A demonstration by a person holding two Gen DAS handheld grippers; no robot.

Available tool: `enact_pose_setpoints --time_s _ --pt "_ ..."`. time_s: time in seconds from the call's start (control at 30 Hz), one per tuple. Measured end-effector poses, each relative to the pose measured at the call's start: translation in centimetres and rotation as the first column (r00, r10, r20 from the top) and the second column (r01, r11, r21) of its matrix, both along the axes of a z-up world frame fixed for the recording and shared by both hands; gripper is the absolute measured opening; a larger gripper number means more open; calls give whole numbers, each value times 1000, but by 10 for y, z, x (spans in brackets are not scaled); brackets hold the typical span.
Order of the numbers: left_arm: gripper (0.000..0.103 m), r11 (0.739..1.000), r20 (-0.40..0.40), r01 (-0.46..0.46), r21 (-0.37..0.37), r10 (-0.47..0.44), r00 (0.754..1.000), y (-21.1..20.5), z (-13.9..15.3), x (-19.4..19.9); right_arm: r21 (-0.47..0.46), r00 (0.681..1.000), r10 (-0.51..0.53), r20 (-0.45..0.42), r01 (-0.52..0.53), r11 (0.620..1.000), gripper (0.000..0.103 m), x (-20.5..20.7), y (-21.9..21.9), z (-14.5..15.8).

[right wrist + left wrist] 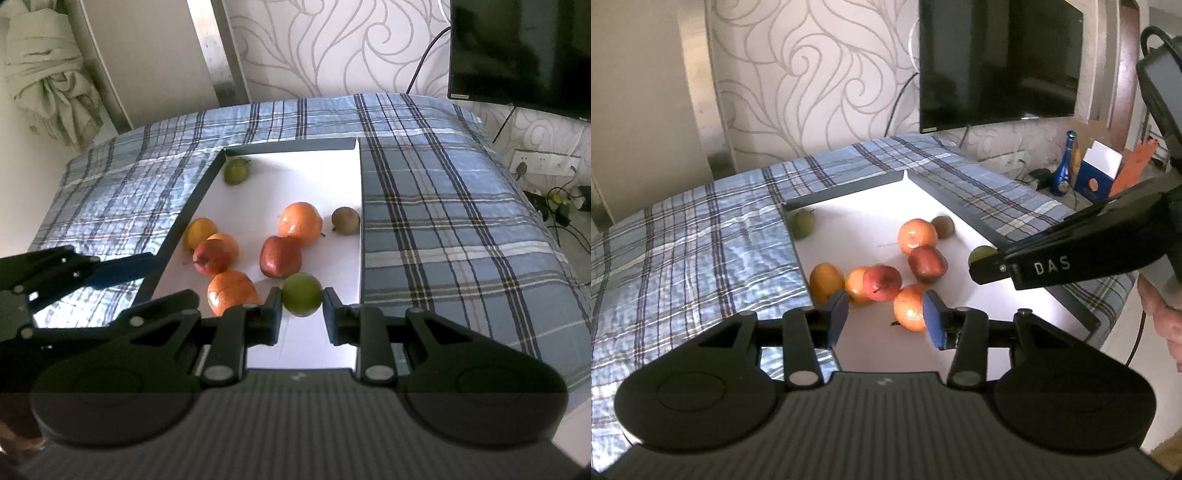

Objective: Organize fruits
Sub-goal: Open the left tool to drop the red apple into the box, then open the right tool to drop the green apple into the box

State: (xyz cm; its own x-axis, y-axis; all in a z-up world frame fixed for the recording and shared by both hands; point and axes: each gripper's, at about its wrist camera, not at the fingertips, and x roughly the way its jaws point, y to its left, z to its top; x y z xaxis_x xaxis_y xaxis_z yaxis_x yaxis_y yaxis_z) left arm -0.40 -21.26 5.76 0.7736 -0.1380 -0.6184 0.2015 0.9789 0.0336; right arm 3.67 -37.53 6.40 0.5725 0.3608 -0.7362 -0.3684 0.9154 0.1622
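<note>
A white tray with dark walls (288, 146) lies on a plaid cloth and holds several fruits. My right gripper (302, 295) is shut on a green fruit (302, 294), held just over the tray's near right part; it also shows in the left wrist view (982, 254). Around it lie three oranges (300, 219), two red apples (280, 256), a yellow fruit (199, 232), a brown kiwi (345, 220) and a second green fruit (236, 170) in the far left corner. My left gripper (885, 316) is open and empty, above the tray's near edge beside an orange (910, 308).
The blue plaid cloth (443, 221) covers the table around the tray. A black TV (997, 62) hangs on the patterned wall behind. A blue bottle (1063, 166) and boxes (1097, 173) stand at the far right. A wall socket and cables (543, 166) are at the right.
</note>
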Motion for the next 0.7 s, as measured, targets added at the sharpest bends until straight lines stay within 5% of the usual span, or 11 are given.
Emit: enact_pose_setpoints --time_s 0.4,0.53,0.7 --pt "51 999 -5 -49 10 49 999 -5 0 -7 31 1000 18 12 -18 999 32 2 -8 1" --pt "62 999 8 -54 8 54 999 -7 2 -5 41 999 23 28 -24 999 32 1 -11 7" --pt "62 999 15 -45 10 45 999 -10 5 0 46 999 38 38 -40 998 32 -3 -10 12"
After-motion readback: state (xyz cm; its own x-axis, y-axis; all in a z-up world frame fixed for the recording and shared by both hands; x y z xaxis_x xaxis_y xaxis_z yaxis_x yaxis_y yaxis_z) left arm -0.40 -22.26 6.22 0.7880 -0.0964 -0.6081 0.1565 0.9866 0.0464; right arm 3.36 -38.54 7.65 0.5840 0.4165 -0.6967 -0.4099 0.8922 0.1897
